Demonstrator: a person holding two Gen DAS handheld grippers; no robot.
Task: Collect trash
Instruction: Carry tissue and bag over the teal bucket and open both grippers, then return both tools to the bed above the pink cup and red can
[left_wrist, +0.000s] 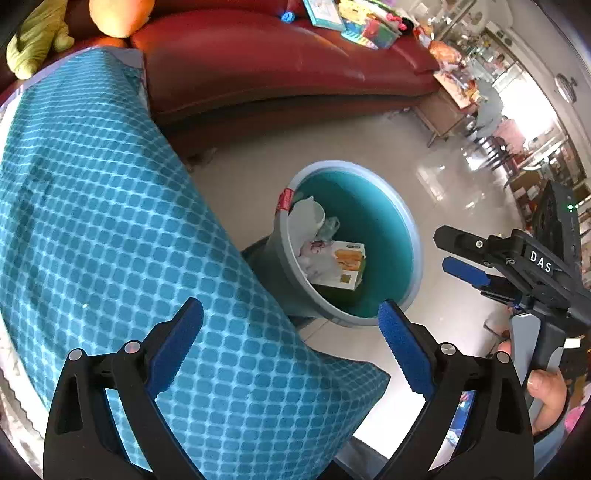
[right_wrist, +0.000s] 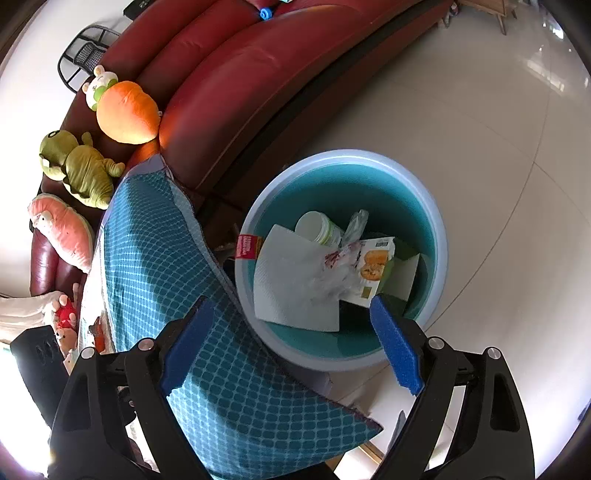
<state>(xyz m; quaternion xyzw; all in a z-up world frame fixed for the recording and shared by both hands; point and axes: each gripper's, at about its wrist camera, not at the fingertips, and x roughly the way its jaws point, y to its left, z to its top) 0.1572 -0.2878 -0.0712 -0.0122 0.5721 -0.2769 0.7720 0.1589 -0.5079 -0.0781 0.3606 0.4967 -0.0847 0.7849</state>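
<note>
A round bin with a grey rim and teal inside stands on the floor beside the table. In it lie a white paper sheet, a white cup, crumpled plastic and an orange-printed carton. My left gripper is open and empty, above the table corner, short of the bin. My right gripper is open and empty, above the bin's near rim. It also shows in the left wrist view, to the right of the bin.
A table with a teal checked cloth is at the left. A red leather sofa behind holds plush toys and books. Glossy tile floor lies to the right.
</note>
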